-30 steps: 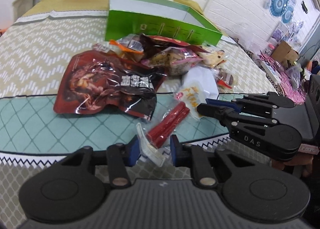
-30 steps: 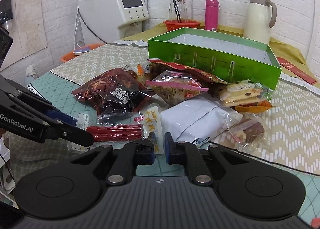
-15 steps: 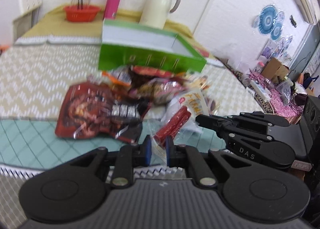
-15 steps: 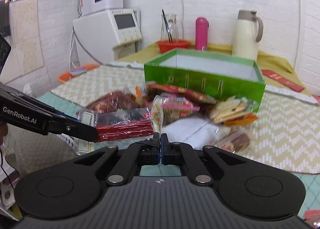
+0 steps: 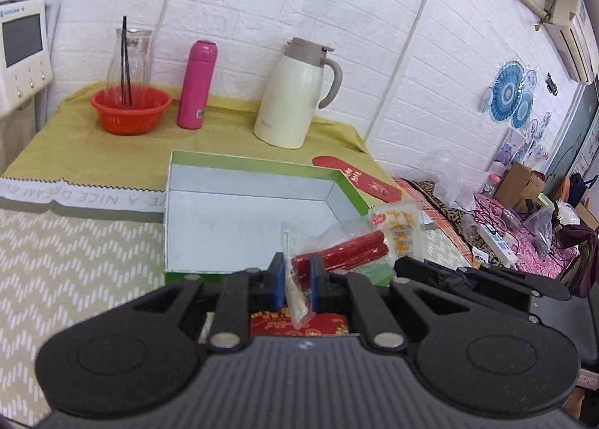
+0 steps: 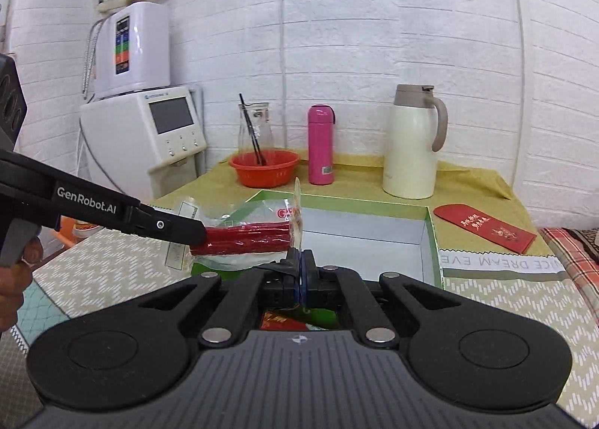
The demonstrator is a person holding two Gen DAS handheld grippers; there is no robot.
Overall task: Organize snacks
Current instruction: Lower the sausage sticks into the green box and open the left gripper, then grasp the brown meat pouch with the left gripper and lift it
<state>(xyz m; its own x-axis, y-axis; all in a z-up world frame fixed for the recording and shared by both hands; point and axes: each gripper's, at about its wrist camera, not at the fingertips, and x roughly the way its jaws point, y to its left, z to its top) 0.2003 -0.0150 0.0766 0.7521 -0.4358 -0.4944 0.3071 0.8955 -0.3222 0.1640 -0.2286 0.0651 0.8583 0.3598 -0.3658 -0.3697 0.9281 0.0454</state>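
Observation:
My left gripper is shut on a clear pack of red sausage sticks and holds it in the air over the near edge of the open green box, whose white inside shows nothing in it. My right gripper is shut on a thin yellow-printed snack packet, seen edge-on. In the right wrist view the left gripper comes in from the left with the red sticks beside my packet. The yellow packet also shows in the left wrist view.
Behind the box stand a red basket with a glass carafe, a pink bottle and a cream thermos jug. A red envelope lies at the box's far right corner. A white appliance stands at the left.
Both grippers have lifted their packets off the snack pile and carried them forward to above the green box. The pile has dropped out of sight below the grippers.

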